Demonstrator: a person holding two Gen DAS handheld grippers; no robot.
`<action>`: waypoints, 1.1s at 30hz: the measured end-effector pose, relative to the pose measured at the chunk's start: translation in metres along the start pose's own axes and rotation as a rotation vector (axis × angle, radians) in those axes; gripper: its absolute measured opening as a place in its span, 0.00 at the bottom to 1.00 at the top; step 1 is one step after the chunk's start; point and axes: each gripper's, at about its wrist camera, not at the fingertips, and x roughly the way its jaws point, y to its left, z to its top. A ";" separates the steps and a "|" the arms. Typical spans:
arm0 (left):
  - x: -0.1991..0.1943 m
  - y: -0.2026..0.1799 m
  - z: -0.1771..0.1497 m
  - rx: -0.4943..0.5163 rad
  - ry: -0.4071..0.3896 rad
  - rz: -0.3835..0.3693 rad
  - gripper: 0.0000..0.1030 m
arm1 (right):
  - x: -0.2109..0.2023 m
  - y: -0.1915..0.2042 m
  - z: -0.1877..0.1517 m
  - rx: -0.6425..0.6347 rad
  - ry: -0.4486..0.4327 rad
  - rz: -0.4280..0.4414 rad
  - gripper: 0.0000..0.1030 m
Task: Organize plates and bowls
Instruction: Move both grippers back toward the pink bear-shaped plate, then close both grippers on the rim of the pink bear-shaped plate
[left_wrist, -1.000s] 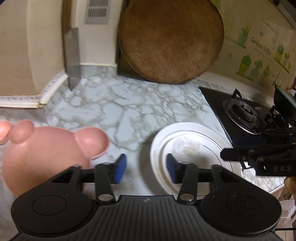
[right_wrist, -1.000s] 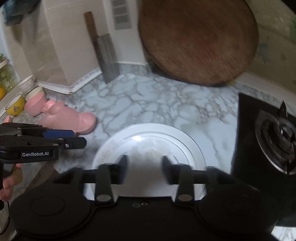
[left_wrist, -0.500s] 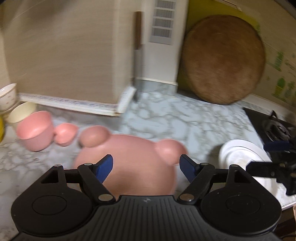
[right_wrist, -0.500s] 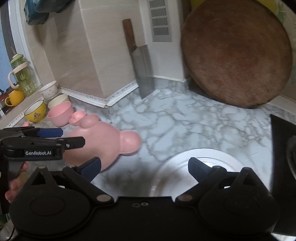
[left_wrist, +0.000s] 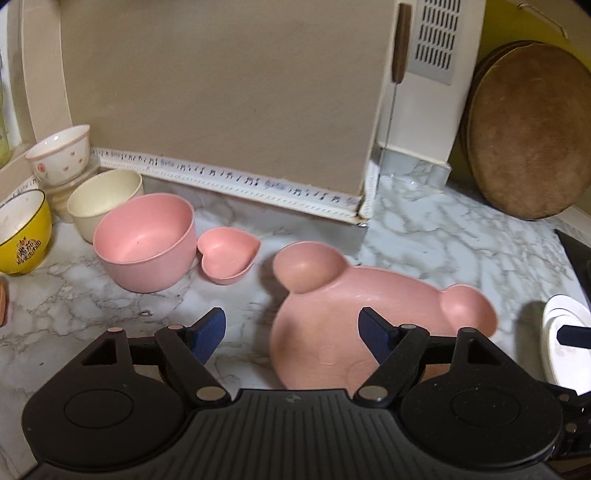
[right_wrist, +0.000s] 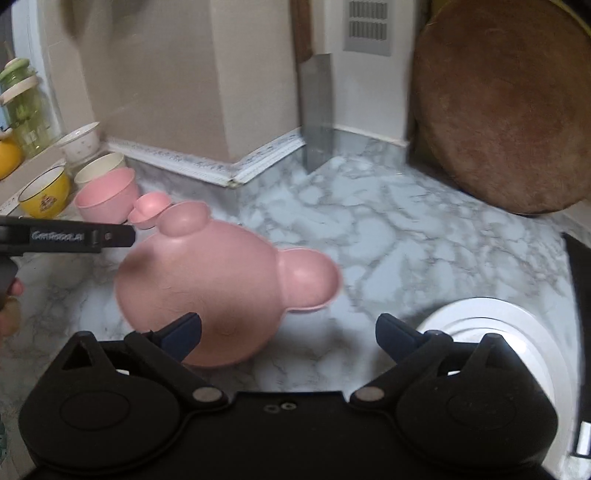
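Observation:
A pink bear-shaped plate (left_wrist: 332, 332) (right_wrist: 207, 280) lies on the marble counter. My left gripper (left_wrist: 291, 332) hovers open over the plate's left edge, its right pad above the plate and its left pad above bare counter. My right gripper (right_wrist: 290, 328) is open with nothing between its pads; its left pad overlaps the plate's near rim. A white plate (right_wrist: 480, 321) (left_wrist: 565, 317) rests flat at the right. A pink bowl (left_wrist: 147, 243), a pink heart dish (left_wrist: 227, 254), a cream bowl (left_wrist: 107, 199), a yellow bowl (left_wrist: 22, 236) and a flowered white bowl (left_wrist: 61, 153) stand at the left.
A round wooden board (left_wrist: 528, 133) leans on the back wall at the right. A cleaver (right_wrist: 317, 110) stands against the wall corner. The black stove (right_wrist: 580, 280) borders the counter on the right. A green bottle (right_wrist: 22, 107) stands on the far left ledge.
Both grippers swung left, from over the white plate to the pink bear plate. Both sets of jaws stand wider than a second ago. The bowls at the left came into view.

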 end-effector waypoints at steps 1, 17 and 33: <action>0.004 0.003 -0.001 -0.003 0.007 0.003 0.77 | 0.003 0.002 -0.001 0.002 -0.010 -0.016 0.95; 0.045 0.006 -0.009 0.023 0.070 -0.020 0.77 | 0.047 0.004 -0.007 0.121 0.126 0.068 0.88; 0.056 0.004 -0.007 -0.002 0.110 -0.076 0.40 | 0.058 -0.002 -0.006 0.165 0.169 0.110 0.30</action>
